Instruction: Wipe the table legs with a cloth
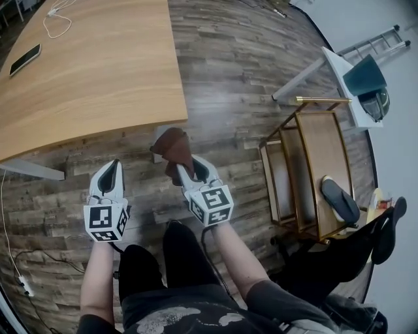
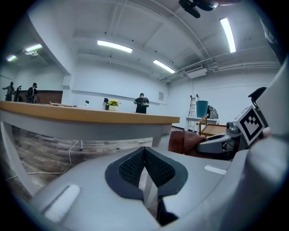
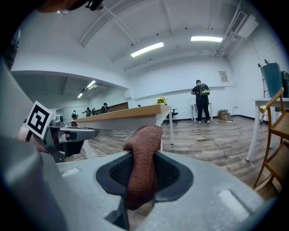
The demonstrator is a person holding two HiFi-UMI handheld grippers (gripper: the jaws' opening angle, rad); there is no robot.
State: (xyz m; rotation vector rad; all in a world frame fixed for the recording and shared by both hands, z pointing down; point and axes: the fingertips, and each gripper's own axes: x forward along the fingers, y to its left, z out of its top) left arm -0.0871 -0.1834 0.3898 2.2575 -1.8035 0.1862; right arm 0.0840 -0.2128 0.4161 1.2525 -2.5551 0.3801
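Okay: right gripper (image 1: 181, 168) has its jaws clamped on a brown cloth (image 1: 171, 145), which bunches up out past the tips. The cloth sits just at the corner of the wooden table (image 1: 91, 72), right by the white table leg (image 2: 158, 135); can't tell if it touches the leg. Left gripper (image 1: 115, 166) is just beside the right one, lower to the floor, its jaws closed together with nothing between them. The floor (image 1: 241, 59) is grey-brown wood plank. On the tabletop lie a dark phone (image 1: 25, 59) and a white cable (image 1: 55, 19). To the right stands a wooden rack with a gold frame (image 1: 307, 163), a dark shoe (image 1: 339, 199) on it. Behind it are a white side table (image 1: 339, 65) holding a teal bin (image 1: 364, 75), and a ladder (image 1: 375, 42). Big white room, strip lights (image 3: 147, 48) on the ceiling, a person (image 3: 201, 101) standing far back.
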